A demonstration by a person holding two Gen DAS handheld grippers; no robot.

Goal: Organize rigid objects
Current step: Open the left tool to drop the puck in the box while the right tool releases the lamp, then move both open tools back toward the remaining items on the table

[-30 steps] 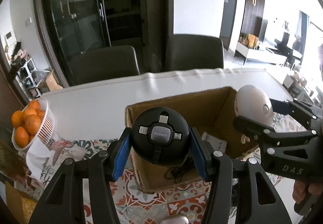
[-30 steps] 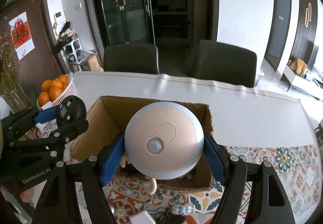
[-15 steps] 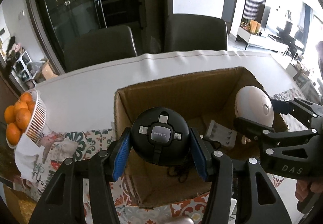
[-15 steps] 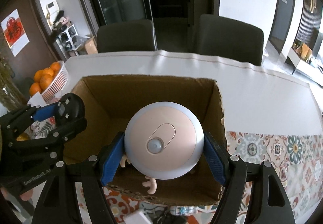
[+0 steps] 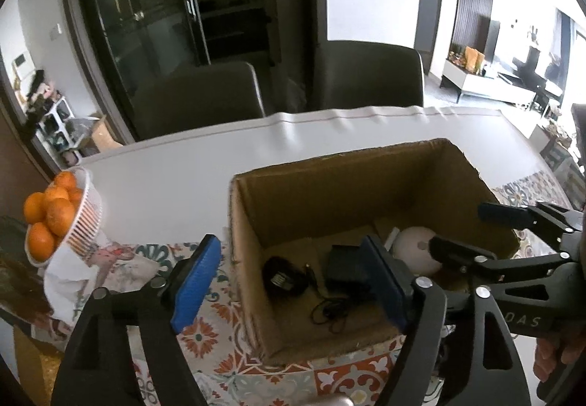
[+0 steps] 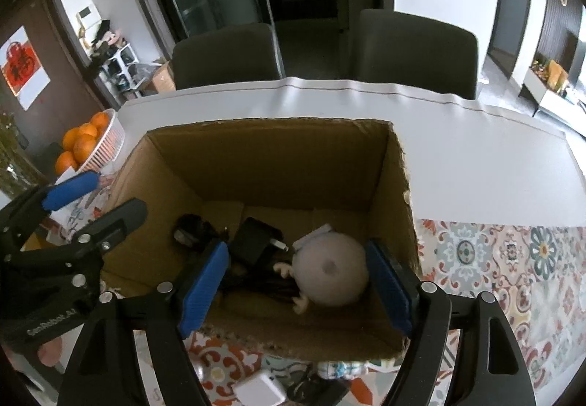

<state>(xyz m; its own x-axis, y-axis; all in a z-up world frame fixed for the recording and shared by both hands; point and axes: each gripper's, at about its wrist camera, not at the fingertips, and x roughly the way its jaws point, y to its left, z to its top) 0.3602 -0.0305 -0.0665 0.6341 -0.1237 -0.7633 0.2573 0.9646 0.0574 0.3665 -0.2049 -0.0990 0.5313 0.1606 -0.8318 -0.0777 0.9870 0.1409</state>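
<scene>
Matt cardboard box (image 6: 278, 164), rough-edged — smooth plastic dome (image 6: 331, 268)

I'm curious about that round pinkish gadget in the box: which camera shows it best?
The right wrist view: the gadget lies whole between the open tool's fingers. In the left wrist view the gadget is partly hidden behind the tools.

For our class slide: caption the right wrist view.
Open right gripper above cardboard box holding round pink gadget.

both wrist views over cardboard box (image 5: 329, 186)
</scene>
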